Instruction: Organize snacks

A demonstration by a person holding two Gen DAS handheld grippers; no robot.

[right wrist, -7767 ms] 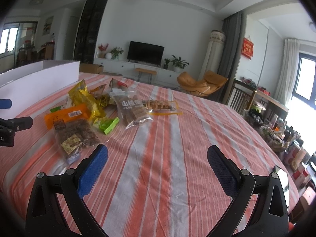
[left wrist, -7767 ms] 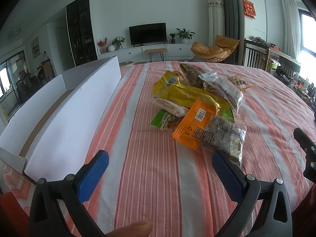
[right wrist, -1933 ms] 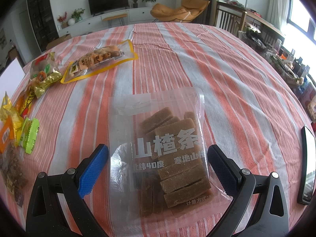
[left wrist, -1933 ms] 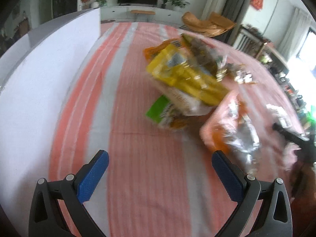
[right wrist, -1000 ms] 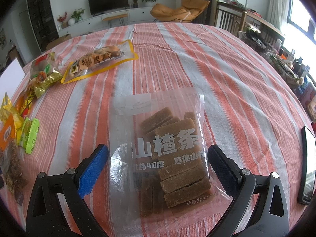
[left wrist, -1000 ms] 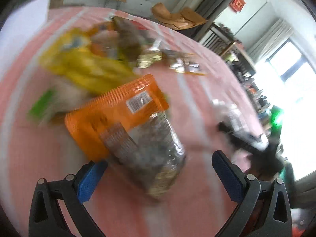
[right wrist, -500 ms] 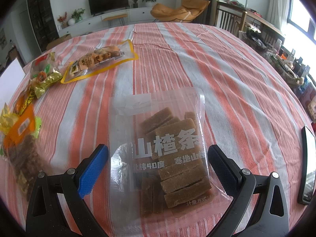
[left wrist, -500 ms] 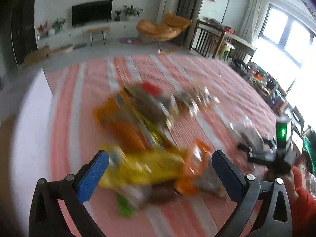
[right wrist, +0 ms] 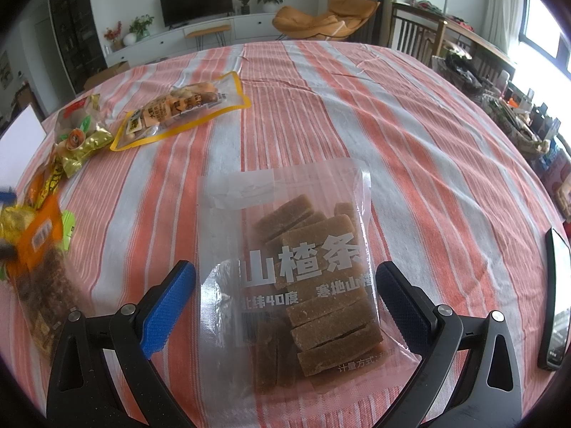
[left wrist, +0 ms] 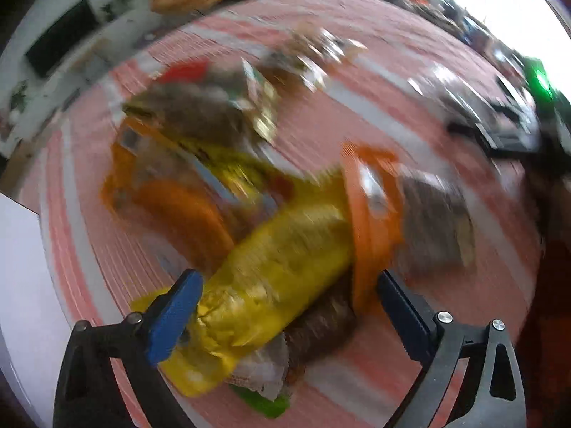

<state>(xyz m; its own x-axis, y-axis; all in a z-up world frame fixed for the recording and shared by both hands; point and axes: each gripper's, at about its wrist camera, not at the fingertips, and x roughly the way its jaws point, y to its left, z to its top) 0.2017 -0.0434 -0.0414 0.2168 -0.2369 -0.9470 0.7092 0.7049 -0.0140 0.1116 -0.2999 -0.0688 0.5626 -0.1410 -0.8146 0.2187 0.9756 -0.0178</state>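
A pile of snack bags lies on the striped tablecloth [left wrist: 392, 82]. In the blurred left wrist view my left gripper [left wrist: 285, 280] points down over the pile. Its jaws are closing, with a crinkled yellow bag [left wrist: 271, 249] between them and an orange bag [left wrist: 371, 221] by the right finger. I see no firm pinch. My right gripper [right wrist: 285, 267] rests open, with a clear bag of brown hawthorn strips [right wrist: 303, 235] flat on the cloth between its fingers. The pads stand clear of that bag.
A yellow-edged bag [right wrist: 178, 107] and a gold and green pack [right wrist: 78, 139] lie further back on the left. The orange bag [right wrist: 39, 235] reaches the left edge. A white box wall [left wrist: 18, 285] stands left of the pile. A phone [right wrist: 555, 299] lies at the right.
The left gripper has rolled and come in close over the pile, so the yellow bag now lies between its jaws, which are slightly narrower. The orange bag has shifted. The right gripper stays put.
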